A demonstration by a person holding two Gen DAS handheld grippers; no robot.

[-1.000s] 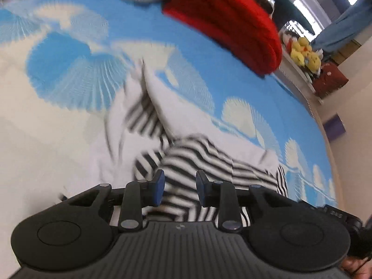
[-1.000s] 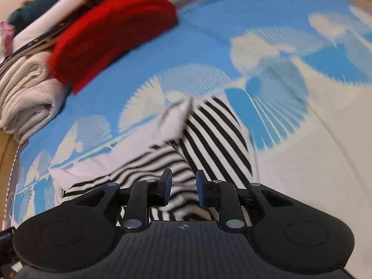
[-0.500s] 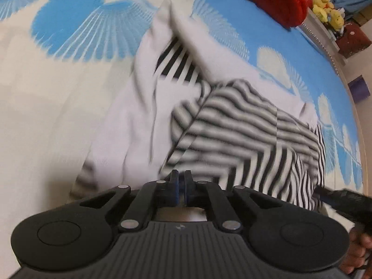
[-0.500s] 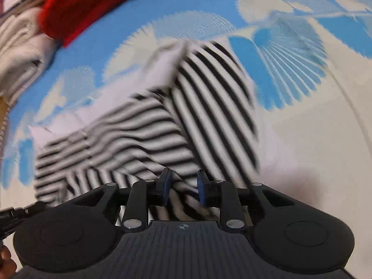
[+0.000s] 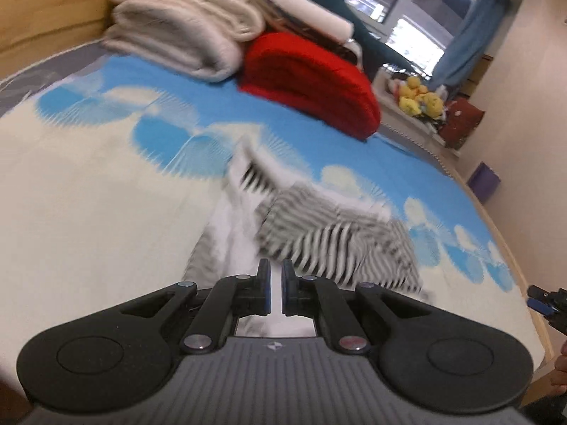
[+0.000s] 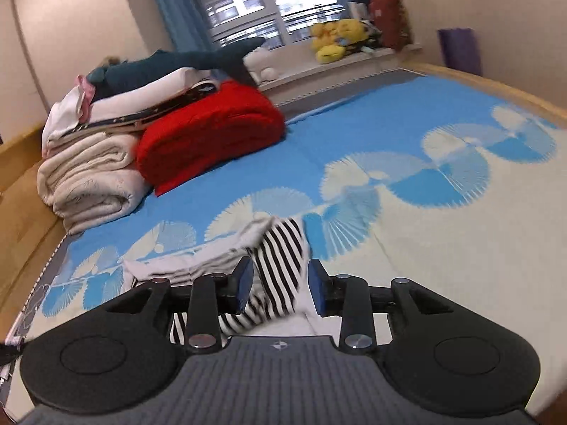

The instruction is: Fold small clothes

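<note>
A small black-and-white striped garment (image 5: 336, 237) lies partly folded on the blue-and-cream bedspread (image 5: 88, 194). It also shows in the right wrist view (image 6: 280, 262). My left gripper (image 5: 275, 290) hovers at the garment's near edge with its jaws almost together, a narrow gap showing, and nothing held. My right gripper (image 6: 280, 287) is open and empty, just above the garment's near striped edge. The other gripper's tip (image 5: 545, 304) shows at the right edge of the left wrist view.
A folded red blanket (image 6: 209, 131) and rolled cream blankets (image 6: 88, 184) are stacked at the head of the bed, with more bedding on top. Yellow plush toys (image 6: 336, 40) sit on the window ledge. A wooden bed frame (image 6: 21, 163) borders the mattress.
Both grippers have lifted and tilted up from the garment, so the room now shows. The left jaws shut, then parted slightly. The right jaws have opened wider.
</note>
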